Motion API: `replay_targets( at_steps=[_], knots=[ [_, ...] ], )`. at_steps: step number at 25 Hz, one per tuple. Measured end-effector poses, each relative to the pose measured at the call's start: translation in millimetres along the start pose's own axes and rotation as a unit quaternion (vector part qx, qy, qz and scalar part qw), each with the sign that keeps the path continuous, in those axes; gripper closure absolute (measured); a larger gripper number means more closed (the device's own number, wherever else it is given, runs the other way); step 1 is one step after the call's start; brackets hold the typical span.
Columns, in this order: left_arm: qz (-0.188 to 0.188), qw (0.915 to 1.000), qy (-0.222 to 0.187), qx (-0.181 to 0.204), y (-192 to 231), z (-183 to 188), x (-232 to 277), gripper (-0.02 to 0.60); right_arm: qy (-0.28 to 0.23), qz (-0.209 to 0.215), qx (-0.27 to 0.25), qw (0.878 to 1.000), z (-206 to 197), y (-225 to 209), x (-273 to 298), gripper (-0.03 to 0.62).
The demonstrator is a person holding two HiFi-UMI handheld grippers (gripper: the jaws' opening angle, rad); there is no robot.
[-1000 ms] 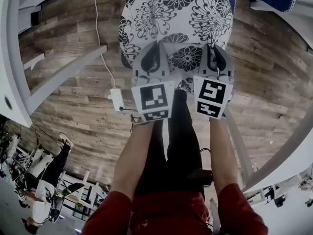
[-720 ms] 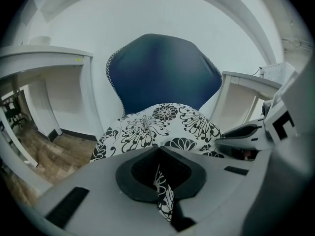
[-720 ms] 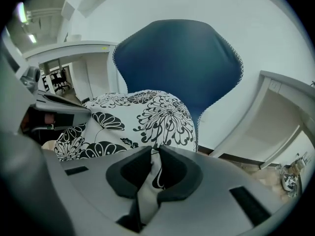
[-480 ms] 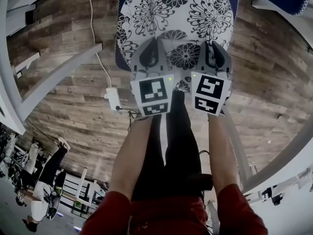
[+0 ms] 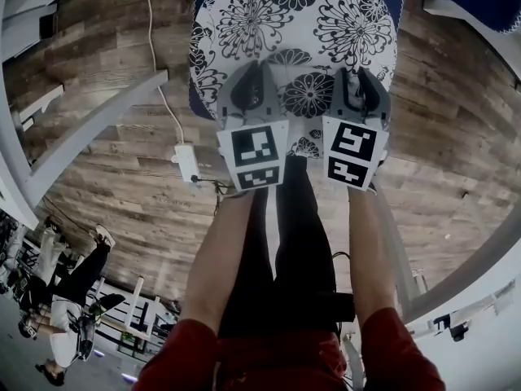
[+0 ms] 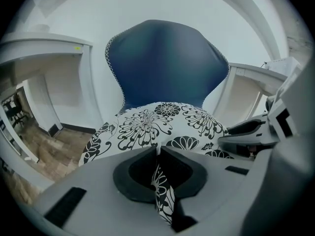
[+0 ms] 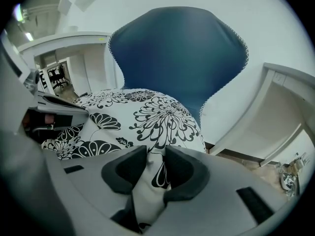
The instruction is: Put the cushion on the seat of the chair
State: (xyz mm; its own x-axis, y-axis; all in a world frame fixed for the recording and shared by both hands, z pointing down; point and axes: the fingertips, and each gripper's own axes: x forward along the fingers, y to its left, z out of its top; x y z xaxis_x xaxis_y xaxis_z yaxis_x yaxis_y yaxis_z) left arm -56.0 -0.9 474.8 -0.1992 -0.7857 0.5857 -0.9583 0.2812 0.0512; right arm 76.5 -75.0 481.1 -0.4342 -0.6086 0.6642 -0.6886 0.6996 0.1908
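The cushion (image 5: 293,31) lies on the seat of the chair (image 6: 162,63). At the seat's front edge, the left gripper (image 5: 252,78) clamps the hem, apparently steadying it. The right gripper (image 5: 359,80) has just been opening its jaws, with fabric loose between them, likely a release.

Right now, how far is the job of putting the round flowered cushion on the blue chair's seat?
Done: the round white cushion with black flowers seems to rest on the dark blue chair. In hand: the left gripper is shut on its near edge; the right gripper has just been opening its jaws, the edge loose between them. Left: release the left gripper and draw both back.
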Motion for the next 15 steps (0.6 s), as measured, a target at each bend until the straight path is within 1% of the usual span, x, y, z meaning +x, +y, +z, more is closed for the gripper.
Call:
replay_targets(
  at_steps=[2,7,9,13,15],
  knots=[
    [-0.002,1.0,0.001,0.002,-1.3,-1.5,0.8,0.552,0.004,0.0,0.005,1.0,-3.9,-2.7,2.3,0.453],
    [-0.005,1.0,0.003,0.002,-1.4,-5.1,3.6,0.551,0.011,0.004,0.009,1.0,-9.9,-3.1,7.7,0.431],
    [-0.006,1.0,0.006,0.003,-0.1,-7.0,5.3,0.529,0.013,0.006,0.012,1.0,-10.8,-3.1,9.8,0.424],
    [0.001,0.9998,0.007,0.019,2.3,-7.3,4.4,0.471,0.009,0.002,0.017,1.0,-10.1,-5.6,8.4,0.401],
    [0.004,0.9998,0.004,0.02,3.8,-5.9,4.0,0.466,0.005,-0.001,0.021,1.0,-9.0,-6.7,7.2,0.398]
  ],
)
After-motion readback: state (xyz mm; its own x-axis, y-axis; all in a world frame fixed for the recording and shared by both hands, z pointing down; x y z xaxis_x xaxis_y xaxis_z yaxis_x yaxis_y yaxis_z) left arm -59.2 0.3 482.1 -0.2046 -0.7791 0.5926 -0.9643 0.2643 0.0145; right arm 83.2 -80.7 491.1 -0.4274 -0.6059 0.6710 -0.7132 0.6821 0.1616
